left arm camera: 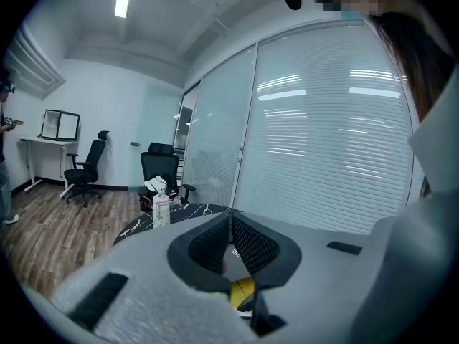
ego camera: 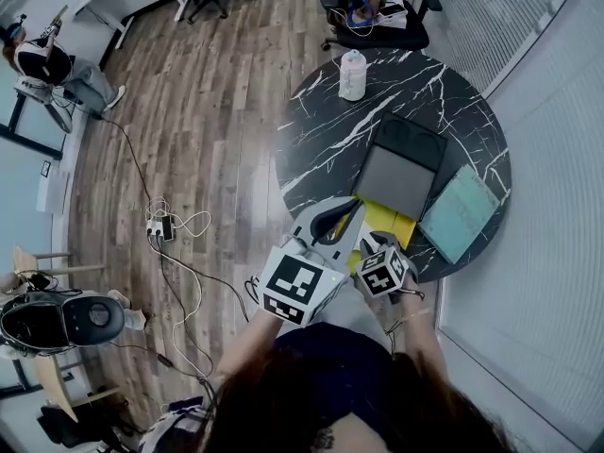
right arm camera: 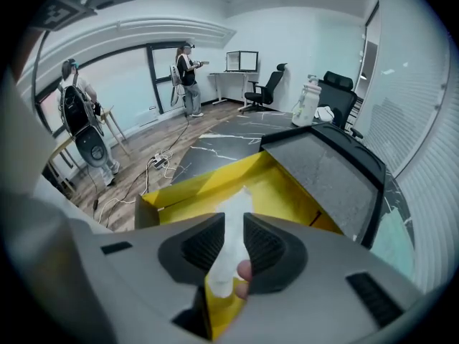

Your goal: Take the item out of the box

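Observation:
An open yellow box (ego camera: 389, 223) sits at the near edge of the round black marble table (ego camera: 311, 121). Its black lid with grey foam (ego camera: 396, 179) lies folded back behind it. In the right gripper view, my right gripper (right arm camera: 231, 246) is shut on a white wrapped item (right arm camera: 229, 228), held just above the yellow box (right arm camera: 287, 192). My left gripper (ego camera: 344, 217) hovers at the box's near left corner. In its own view the left gripper (left arm camera: 231, 219) has its jaws meeting at the tips, nothing visible between them, and points level across the room.
A white bottle (ego camera: 352, 74) stands at the table's far left. A teal panel (ego camera: 460, 210) lies right of the box. An office chair (ego camera: 377, 17) is behind the table and cables (ego camera: 165, 226) trail on the wooden floor. People (right arm camera: 188, 77) stand far off.

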Motion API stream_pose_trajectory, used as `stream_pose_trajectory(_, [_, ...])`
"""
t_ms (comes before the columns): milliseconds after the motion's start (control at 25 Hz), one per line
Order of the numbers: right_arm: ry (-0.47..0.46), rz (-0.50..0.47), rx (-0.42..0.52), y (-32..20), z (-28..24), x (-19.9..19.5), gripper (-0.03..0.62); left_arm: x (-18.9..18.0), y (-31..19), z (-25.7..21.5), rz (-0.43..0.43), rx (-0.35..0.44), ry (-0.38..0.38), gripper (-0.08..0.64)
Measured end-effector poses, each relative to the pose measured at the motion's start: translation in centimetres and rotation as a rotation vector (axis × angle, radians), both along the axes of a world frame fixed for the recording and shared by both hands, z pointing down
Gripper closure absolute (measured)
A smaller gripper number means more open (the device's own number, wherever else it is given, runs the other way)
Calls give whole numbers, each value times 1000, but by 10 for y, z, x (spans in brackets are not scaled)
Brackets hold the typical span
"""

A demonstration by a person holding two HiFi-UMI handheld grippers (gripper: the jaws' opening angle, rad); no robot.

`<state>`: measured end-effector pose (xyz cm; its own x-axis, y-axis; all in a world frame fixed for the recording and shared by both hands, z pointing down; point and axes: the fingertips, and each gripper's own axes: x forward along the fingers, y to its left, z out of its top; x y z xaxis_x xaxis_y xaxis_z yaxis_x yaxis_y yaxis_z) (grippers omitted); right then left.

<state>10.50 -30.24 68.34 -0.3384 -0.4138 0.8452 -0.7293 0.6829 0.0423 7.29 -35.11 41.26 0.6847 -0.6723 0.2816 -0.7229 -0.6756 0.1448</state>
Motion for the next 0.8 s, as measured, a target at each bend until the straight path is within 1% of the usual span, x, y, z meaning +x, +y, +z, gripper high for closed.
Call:
stream_pose_trajectory(400, [41, -14, -46, 2, 28, 3, 508, -1, 1, 9, -23, -20, -12, 531])
stream_pose_trajectory(480, [36, -5, -58, 2, 29, 2, 513, -2, 2, 10, -29, -27, -13, 531])
stream_pose_trajectory(680, [39, 36, -84, 2, 33, 3, 554, -5, 7, 12, -33, -31, -21, 531])
stream_pose_trajectory(800, [39, 56, -103, 0, 34, 5, 558, -5, 10, 12, -27, -26, -25, 531])
